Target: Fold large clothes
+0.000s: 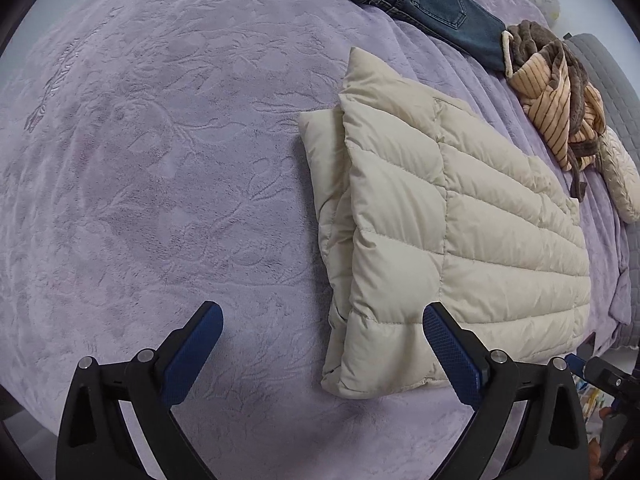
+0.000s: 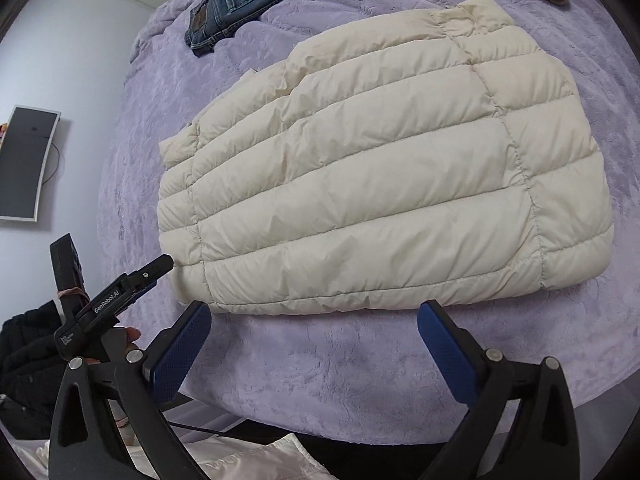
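A cream quilted puffer jacket (image 1: 452, 232) lies folded into a rectangle on the lilac bedspread (image 1: 160, 160); it also fills the middle of the right wrist view (image 2: 380, 184). My left gripper (image 1: 322, 344) is open and empty, hovering over the jacket's near left corner, its right finger above the jacket. My right gripper (image 2: 314, 340) is open and empty just short of the jacket's near edge. The left gripper also shows at the left of the right wrist view (image 2: 120, 300), whether open or shut I cannot tell there.
Folded blue jeans (image 1: 420, 0) lie at the far side of the bed, also in the right wrist view (image 2: 236, 4). A brown and striped garment (image 1: 560, 92) is heaped at the right. A white garment (image 2: 248, 460) lies below the bed's near edge.
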Motion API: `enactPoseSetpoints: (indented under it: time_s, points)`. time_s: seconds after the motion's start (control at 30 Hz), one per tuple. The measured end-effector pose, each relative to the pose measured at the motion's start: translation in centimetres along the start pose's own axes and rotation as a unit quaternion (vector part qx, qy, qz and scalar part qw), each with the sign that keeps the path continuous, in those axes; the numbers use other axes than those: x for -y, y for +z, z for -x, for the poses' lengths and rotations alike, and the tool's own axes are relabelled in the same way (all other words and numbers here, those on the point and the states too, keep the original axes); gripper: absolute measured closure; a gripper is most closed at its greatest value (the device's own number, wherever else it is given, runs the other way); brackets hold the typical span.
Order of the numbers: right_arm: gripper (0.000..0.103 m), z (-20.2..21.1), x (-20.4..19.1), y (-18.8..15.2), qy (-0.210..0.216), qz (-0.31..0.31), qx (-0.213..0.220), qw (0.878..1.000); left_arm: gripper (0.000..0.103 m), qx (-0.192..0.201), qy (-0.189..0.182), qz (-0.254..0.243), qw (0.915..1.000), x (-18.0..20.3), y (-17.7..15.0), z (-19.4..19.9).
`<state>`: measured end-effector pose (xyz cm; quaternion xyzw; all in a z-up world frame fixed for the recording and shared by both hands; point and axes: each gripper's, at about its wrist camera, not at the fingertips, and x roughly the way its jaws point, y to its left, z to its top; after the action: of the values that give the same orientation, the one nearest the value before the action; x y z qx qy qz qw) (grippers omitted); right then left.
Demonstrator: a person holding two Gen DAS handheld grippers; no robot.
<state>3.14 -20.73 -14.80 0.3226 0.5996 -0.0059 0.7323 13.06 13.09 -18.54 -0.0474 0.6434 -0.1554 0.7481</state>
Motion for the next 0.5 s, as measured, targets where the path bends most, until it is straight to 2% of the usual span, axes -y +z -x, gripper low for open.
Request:
enactPoseSetpoints:
  time_s: [0.1, 0.2, 0.33, 0.5]
  points:
    - [0.000, 0.0, 0.1, -0.2, -0.007, -0.008, -0.001, 1.000, 0.003, -0.001, -0.030, 0.007, 0.9995, -1.0, 0.4, -0.1]
    - [0.000, 0.0, 0.2, -0.6, -0.012, -0.021, 0.001, 1.000, 0.003, -0.002, -0.083, 0.038, 0.9958, -2.7, 1.1, -0.2]
    - [0.000, -0.1, 0.1, -1.3, -0.017, -0.031, 0.002, 0.999, 0.003, -0.022, -0.145, 0.070, 0.9868, -4.9, 2.3, -1.5]
    - [0.000, -0.1, -0.2, -2.1, -0.025, -0.032, 0.001, 0.999, 0.003, -0.060, -0.211, 0.071, 0.9731, -5.5, 3.4, -4.5]
